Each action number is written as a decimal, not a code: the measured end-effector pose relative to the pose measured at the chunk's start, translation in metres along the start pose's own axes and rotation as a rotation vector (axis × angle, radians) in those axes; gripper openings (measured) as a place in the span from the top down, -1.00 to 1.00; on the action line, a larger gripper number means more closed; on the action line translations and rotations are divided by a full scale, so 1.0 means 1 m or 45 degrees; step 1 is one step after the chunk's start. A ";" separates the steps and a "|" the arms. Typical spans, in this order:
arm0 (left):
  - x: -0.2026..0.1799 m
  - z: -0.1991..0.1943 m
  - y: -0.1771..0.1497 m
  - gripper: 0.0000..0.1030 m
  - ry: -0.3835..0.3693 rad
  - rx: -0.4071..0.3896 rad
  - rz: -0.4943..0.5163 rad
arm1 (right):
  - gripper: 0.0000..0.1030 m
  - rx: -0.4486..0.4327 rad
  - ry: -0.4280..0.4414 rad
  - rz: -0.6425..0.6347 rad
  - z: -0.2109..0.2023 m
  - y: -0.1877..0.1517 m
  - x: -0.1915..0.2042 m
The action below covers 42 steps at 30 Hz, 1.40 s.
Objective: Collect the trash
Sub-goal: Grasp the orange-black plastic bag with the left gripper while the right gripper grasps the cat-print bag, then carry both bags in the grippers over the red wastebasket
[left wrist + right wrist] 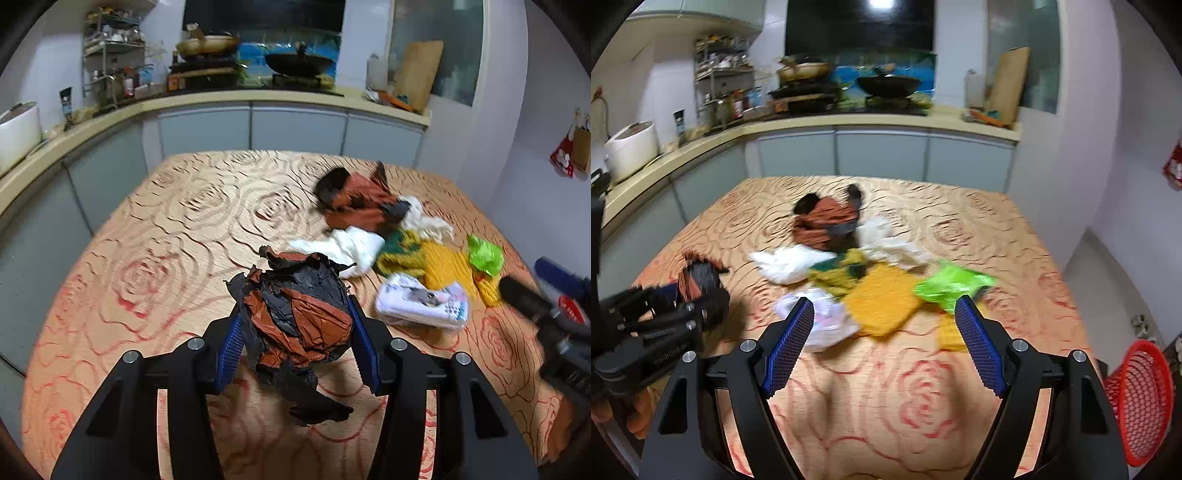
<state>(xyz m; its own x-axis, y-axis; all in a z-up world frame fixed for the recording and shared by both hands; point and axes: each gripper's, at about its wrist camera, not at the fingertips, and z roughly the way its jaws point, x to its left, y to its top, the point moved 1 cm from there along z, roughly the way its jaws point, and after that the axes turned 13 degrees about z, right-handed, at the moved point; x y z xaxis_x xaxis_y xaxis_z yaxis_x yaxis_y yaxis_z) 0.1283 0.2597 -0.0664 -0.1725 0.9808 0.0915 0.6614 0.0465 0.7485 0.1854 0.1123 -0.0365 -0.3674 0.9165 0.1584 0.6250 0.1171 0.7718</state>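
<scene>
- On the rose-patterned table (155,236), left wrist view: left gripper (295,339) has its blue pads against both sides of a crumpled brown-and-black paper wad (299,317); jaws part-way in, pinching the wad; a black tail of paper hangs below onto the cloth; further trash lies beyond to the right: a second brown-and-black wad (358,199), white tissue (347,247), a yellow-green cloth (436,262), a green wrapper (485,254), a white printed packet (421,304); right gripper's body shows blurred at the right edge.
- Right wrist view: right gripper (884,343) spread wide, nothing between the pads; it hovers near the white printed packet (823,321) and the yellow-green cloth (882,299), touching neither as far as the blur allows; green wrapper (951,282) just beyond the right pad; red mesh basket (1137,398) sits off the table at lower right.
- Step in hand, judged: first wad picked; second pick being lined up.
- Next move, judged: lift the wad clear; carry it to the basket, probably the bin; right gripper must descend and close on one loose item.
</scene>
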 end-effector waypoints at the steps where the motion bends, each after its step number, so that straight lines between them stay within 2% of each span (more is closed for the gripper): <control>1: 0.003 -0.003 0.001 0.03 0.008 -0.008 -0.002 | -0.48 0.016 0.013 -0.003 0.004 -0.001 0.004; 7: 0.014 -0.007 0.001 0.03 0.025 -0.021 -0.013 | -0.48 0.108 0.067 -0.028 0.027 -0.008 0.028; 14: 0.023 -0.004 -0.003 0.03 0.039 -0.007 -0.026 | -0.47 0.192 0.066 -0.081 0.051 -0.013 0.039; 19: 0.025 -0.003 -0.004 0.03 0.047 -0.004 -0.029 | -0.17 0.277 0.051 -0.113 0.068 -0.018 0.040; 20: 0.026 -0.002 -0.004 0.03 0.050 -0.003 -0.030 | -0.05 0.287 0.056 -0.106 0.070 -0.019 0.039; 22: 0.027 -0.002 -0.004 0.03 0.054 -0.002 -0.031 | 0.01 0.282 0.058 -0.108 0.070 -0.018 0.038; 27: 0.026 -0.004 -0.005 0.03 0.063 -0.007 -0.032 | 0.31 0.269 0.069 -0.103 0.067 -0.017 0.035; 30: 0.026 -0.006 -0.004 0.03 0.068 -0.014 -0.033 | 0.38 0.248 0.084 -0.092 0.058 -0.016 0.033; 42: 0.012 -0.033 0.011 0.03 0.063 -0.111 -0.017 | 0.41 0.053 0.122 0.040 -0.007 0.006 0.004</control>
<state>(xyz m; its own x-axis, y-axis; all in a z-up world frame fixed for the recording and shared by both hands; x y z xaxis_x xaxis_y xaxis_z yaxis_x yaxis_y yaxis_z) 0.1094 0.2656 -0.0355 -0.2185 0.9694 0.1119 0.5930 0.0408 0.8042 0.1832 0.1145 -0.0268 -0.4104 0.8793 0.2418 0.6644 0.1067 0.7397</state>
